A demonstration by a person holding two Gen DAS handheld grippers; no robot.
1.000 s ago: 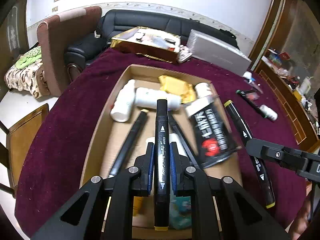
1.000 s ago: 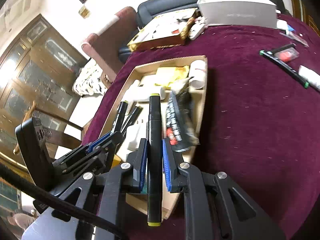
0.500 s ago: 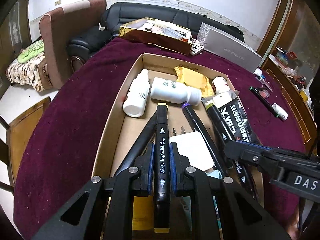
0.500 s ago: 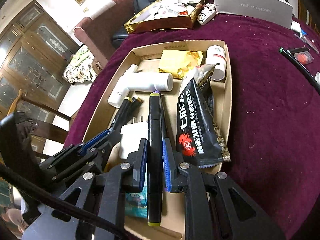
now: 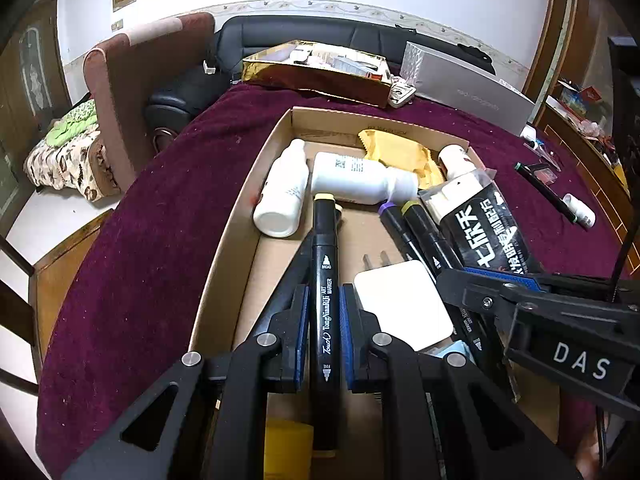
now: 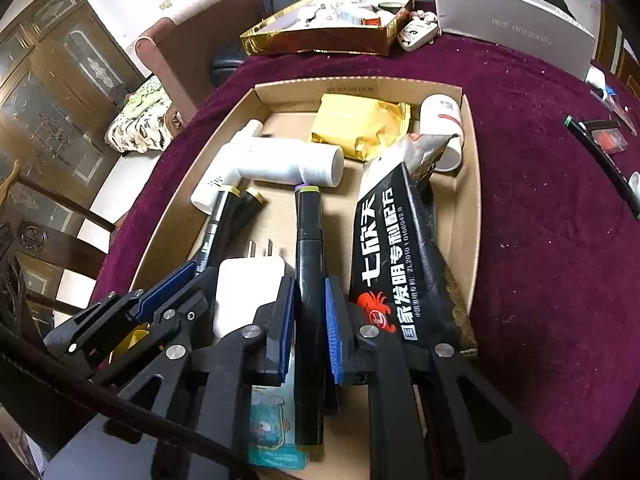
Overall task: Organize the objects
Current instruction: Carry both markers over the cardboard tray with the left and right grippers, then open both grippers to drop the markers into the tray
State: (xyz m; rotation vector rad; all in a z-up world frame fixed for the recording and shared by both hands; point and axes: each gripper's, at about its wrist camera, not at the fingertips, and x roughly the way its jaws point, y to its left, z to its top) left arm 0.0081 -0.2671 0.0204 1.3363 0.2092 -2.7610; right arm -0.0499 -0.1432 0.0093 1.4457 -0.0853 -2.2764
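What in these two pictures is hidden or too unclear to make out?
- Left wrist view: near end of the held marker, hidden behind the left gripper.
- Right wrist view: blue cartoon packet, mostly covered by the right gripper.
- Both views: contents of the gold box, too small.

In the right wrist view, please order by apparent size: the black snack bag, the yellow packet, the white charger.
1. black snack bag, largest, though it lies nearer the camera.
2 and 3. yellow packet and white charger look alike; the charger is partly hidden, so no ranking.
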